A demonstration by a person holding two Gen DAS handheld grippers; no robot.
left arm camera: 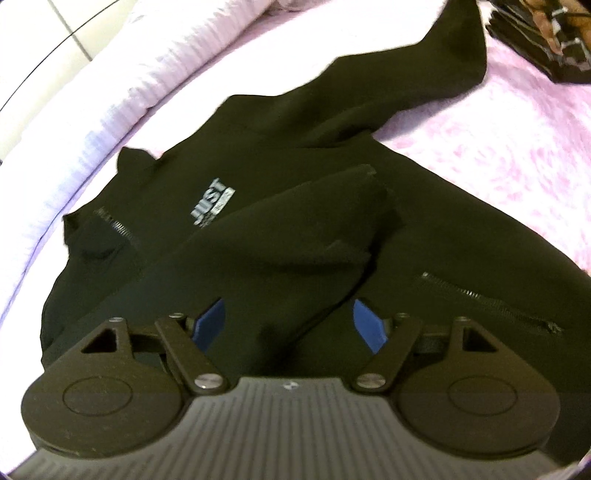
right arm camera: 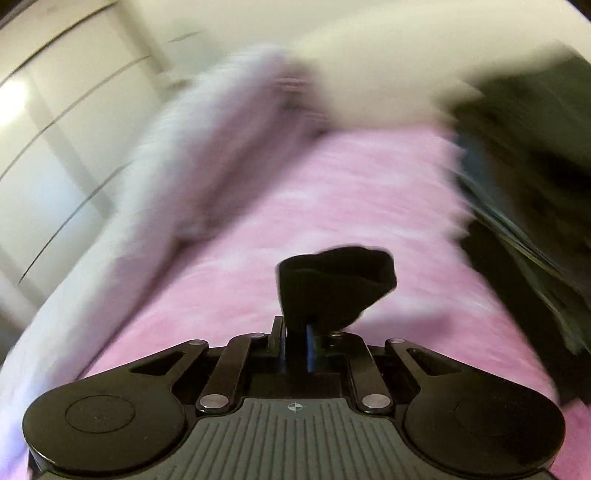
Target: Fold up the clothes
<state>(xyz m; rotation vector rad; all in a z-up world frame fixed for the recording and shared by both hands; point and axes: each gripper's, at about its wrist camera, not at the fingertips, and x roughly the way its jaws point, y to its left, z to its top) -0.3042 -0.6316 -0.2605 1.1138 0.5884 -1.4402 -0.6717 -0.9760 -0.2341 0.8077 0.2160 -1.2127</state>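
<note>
A black zip jacket [left arm camera: 295, 155] with white "JUST" lettering lies spread on the pink bedspread [left arm camera: 517, 155]. One sleeve is folded across its chest toward my left gripper [left arm camera: 288, 321]. The left gripper's blue pads [left arm camera: 365, 325] stand wide apart on either side of that sleeve, open. The other sleeve [left arm camera: 454, 48] stretches away to the upper right. In the right wrist view my right gripper [right arm camera: 297, 343] is shut on a black ribbed sleeve cuff [right arm camera: 336, 280] held above the pink bedspread [right arm camera: 277, 206]. That view is motion blurred.
A white and lilac pillow or duvet [left arm camera: 122, 99] lies along the bed's left side. A dark stack of folded clothes [left arm camera: 543, 33] sits at the upper right; it also shows blurred in the right wrist view [right arm camera: 528, 192]. White cupboard doors [right arm camera: 55, 122] stand behind.
</note>
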